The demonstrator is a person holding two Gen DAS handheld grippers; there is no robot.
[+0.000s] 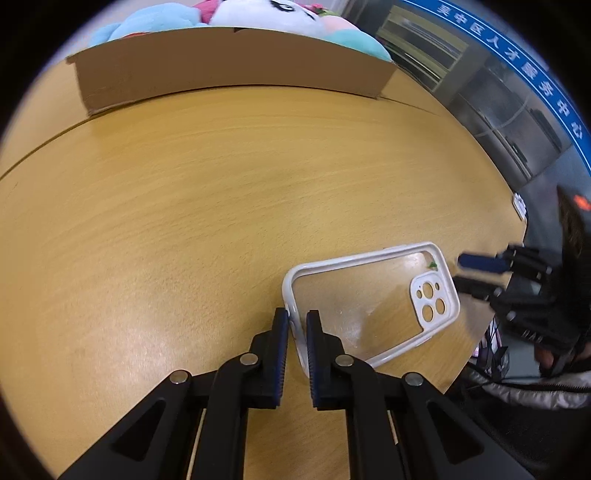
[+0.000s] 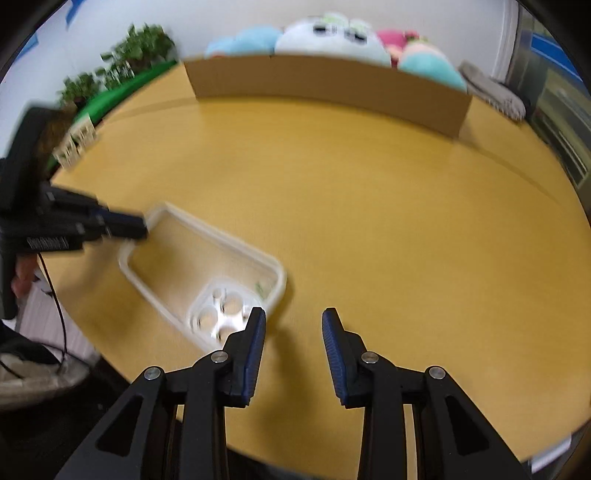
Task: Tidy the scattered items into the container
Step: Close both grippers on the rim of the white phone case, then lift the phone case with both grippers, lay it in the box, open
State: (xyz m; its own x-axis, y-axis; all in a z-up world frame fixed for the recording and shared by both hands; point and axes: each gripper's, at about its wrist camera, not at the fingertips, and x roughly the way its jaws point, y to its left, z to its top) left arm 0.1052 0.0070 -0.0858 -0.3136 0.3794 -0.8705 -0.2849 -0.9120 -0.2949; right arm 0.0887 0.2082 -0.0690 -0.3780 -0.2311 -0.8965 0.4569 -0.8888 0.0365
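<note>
My left gripper is pinching the short end rim of the clear phone case, one pad outside the white bumper and one inside it, the two pads nearly together with only that rim between them. The case lies flat on the wooden table, close to the table's near curved edge, its camera cut-out end pointing toward my right gripper. On that side my jaws stand partly spread and hold nothing: the left fingertip sits just over the case's corner by the camera cut-out, and the other fingertip is over bare wood; I cannot tell whether the left one touches the bumper, as the view is blurred. Beyond the case the tabletop runs open and bare up to the cardboard box, which stands at the far side, well apart from the case, its plain wall facing me. Plush toys show above the box's top edge. To the far left in the right wrist view, plants stand past the table edge.
</note>
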